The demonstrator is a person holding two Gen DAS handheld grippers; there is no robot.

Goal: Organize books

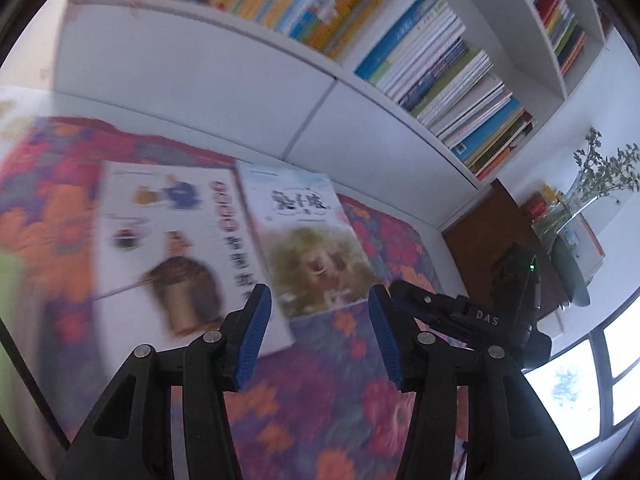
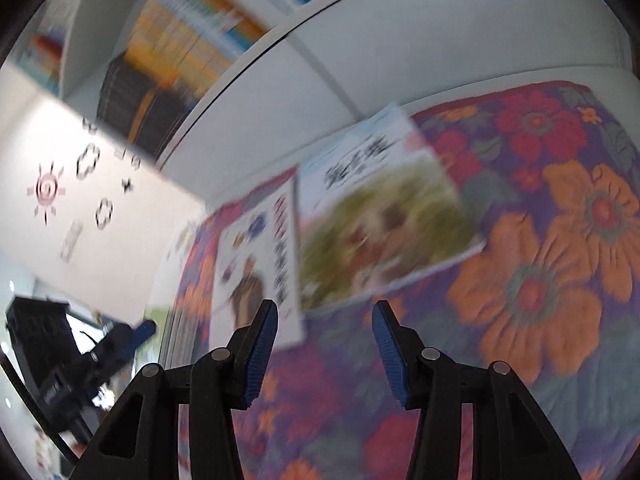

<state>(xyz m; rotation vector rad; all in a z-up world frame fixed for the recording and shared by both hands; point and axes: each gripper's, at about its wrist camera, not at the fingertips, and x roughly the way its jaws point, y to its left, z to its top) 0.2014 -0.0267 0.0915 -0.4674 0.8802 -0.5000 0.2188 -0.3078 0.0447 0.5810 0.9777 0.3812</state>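
Two books lie flat and side by side on a floral cloth [image 1: 360, 408]. One is a white book with cartoon figures [image 1: 172, 248] [image 2: 256, 256]. The other has a green animal picture on its cover [image 1: 308, 240] [image 2: 384, 220]. My left gripper [image 1: 319, 292] is open just short of the green book's near edge, with only cloth showing between its blue pads [image 1: 256, 332]. My right gripper [image 2: 325, 308] is also open and empty, near the corner where both books end. Each gripper shows in the other's view: the right gripper [image 1: 402, 292] and the left gripper [image 2: 146, 328].
Behind the cloth rises a white cabinet front [image 1: 200, 80]. Above it, white shelves hold several rows of upright books [image 1: 440, 80]. At the right stand a brown board [image 1: 492, 232] and a plant in a glass vase [image 1: 592, 184]. A window [image 1: 580, 392] is at lower right.
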